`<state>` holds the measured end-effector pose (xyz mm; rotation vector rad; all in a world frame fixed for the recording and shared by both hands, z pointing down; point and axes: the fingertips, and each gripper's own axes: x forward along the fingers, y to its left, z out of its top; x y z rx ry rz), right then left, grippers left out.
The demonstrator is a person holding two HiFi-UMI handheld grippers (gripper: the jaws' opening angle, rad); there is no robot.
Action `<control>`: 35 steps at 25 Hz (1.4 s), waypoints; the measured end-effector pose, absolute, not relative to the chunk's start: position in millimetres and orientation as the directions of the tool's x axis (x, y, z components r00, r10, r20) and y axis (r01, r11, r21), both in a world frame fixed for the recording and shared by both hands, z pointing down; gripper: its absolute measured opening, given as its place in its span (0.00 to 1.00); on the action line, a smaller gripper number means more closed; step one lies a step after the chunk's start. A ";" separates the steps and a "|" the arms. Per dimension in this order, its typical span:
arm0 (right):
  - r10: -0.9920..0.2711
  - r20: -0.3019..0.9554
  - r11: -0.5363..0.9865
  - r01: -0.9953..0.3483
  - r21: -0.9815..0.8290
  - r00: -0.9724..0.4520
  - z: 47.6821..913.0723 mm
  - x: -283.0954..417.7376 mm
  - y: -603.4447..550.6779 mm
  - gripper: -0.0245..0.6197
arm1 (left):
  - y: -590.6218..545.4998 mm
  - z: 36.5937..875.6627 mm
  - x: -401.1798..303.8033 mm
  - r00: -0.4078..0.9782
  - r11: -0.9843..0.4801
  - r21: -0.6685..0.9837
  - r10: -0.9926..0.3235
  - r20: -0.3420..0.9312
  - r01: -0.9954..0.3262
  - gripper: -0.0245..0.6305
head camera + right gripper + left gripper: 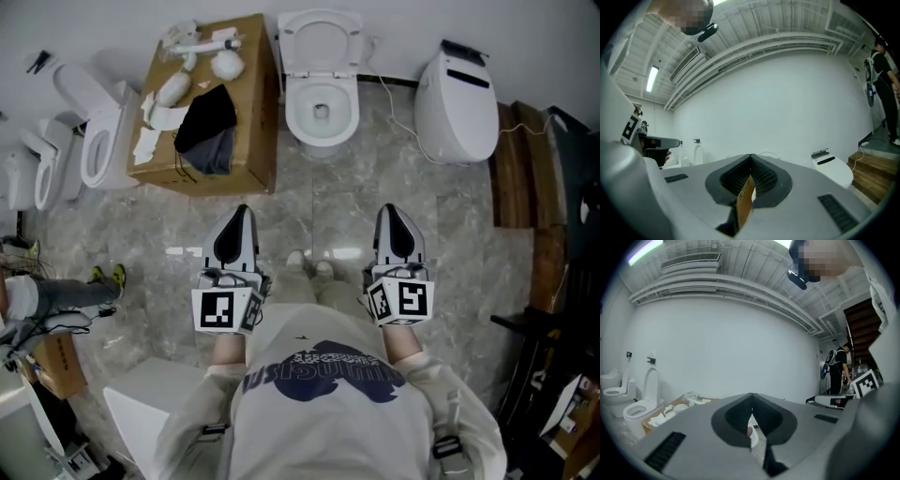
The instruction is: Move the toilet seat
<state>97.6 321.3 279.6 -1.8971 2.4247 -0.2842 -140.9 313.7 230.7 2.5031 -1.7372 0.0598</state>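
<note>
**Item: toilet seat** (pixel 320 37). White, oval and glossy, it is fitted to the middle toilet (pixel 322 117) at the back wall. In the head view it stands tipped up behind the open bowl. Whether both ring and lid are raised cannot be told from here.

**Neighbours, head view.** A cardboard box (pixel 246 112) stands just left of that toilet, carrying white fittings and a dark cloth (pixel 208 127). A closed toilet (pixel 457 103) stands to its right, with wooden steps (pixel 516 169) beyond. Another open toilet (pixel 98 145) stands to the far left. All of them rest on a grey stone floor (pixel 319 211).

**Your tools.** The left tool (pixel 240 217) and the right tool (pixel 390 216) are held level in front of your body, side by side and apart. Each has its jaws pressed together with nothing between them.

**Shown only in the gripper views.** The left gripper view shows the left tool (pixel 751 401) with its pads meeting along one seam. It also shows the box (pixel 670 416), a far toilet (pixel 640 406) and a person (pixel 839 371) standing at the right. The right gripper view shows the right tool (pixel 751 159) likewise closed, the closed toilet (pixel 832 168), the steps (pixel 872 166) and the ribbed ceiling. The seat itself is mostly hidden behind the jaws there.

**Position relative to the tools.** The seat lies ahead of you, well apart from both tips. It sits between their two lines, nearer the right tool's side, and touches neither.
</note>
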 end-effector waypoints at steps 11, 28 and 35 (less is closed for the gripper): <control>-0.980 -0.009 0.198 -0.980 0.017 -0.198 271.9 45.9 351.5 0.05 | 351.5 261.2 -128.6 0.319 -0.320 -0.080 -0.947 0.027 -0.944 0.04; -0.966 -0.007 0.257 -0.965 0.059 -0.257 274.5 18.7 367.1 0.05 | 347.2 278.0 -124.0 0.348 -0.347 0.028 -0.936 0.055 -0.938 0.04; -0.964 0.029 0.266 -0.960 0.083 -0.264 282.0 14.5 365.8 0.05 | 347.0 292.7 -119.2 0.376 -0.378 0.011 -0.916 0.142 -0.926 0.03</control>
